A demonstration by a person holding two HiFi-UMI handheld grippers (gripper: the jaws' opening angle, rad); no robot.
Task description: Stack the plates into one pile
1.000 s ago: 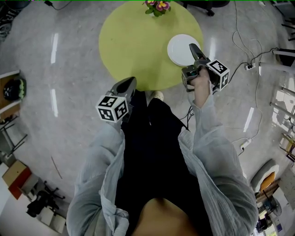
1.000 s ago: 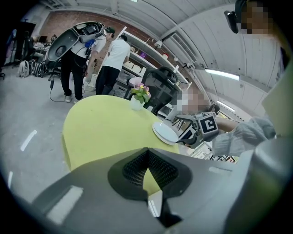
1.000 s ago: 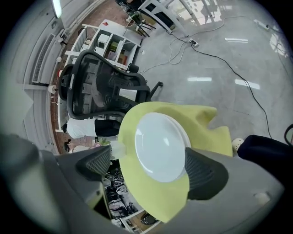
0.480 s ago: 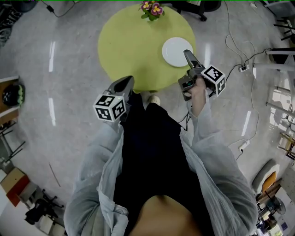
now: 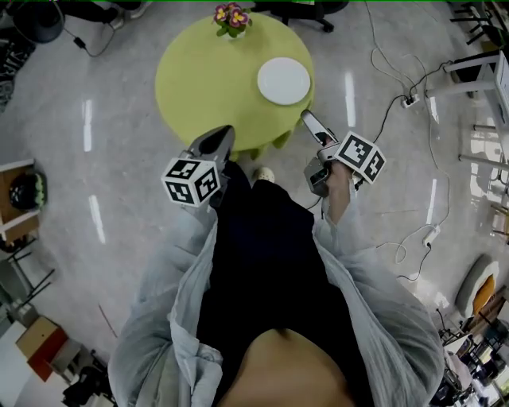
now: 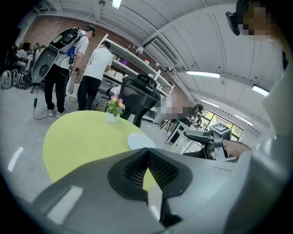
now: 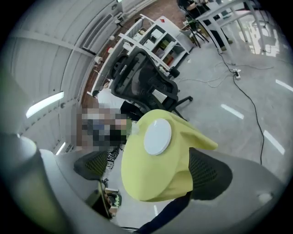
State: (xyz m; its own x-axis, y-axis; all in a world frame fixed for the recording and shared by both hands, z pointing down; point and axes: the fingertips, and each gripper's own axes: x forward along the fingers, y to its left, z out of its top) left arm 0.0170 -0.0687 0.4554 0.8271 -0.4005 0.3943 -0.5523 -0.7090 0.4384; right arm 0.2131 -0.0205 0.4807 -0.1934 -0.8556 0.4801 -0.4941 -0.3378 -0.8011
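One white plate, or a low pile of them, lies on the right part of the round yellow-green table. My right gripper hangs off the table's near edge, short of the plate. Its jaws have just been opening and stand wide, with nothing between them. In the right gripper view the plate and table show beyond the open right gripper. My left gripper is at the table's front edge, shut and empty. The left gripper view shows the left gripper's pads meeting, with the plate beyond them.
A pot of flowers stands at the table's far edge. Behind the table is a black office chair. Cables and a power strip lie on the floor to the right. Two people stand by the shelves.
Both grippers have drawn back from the table and risen. The right gripper, earlier beside the plate, is now off the table's edge and has rolled.
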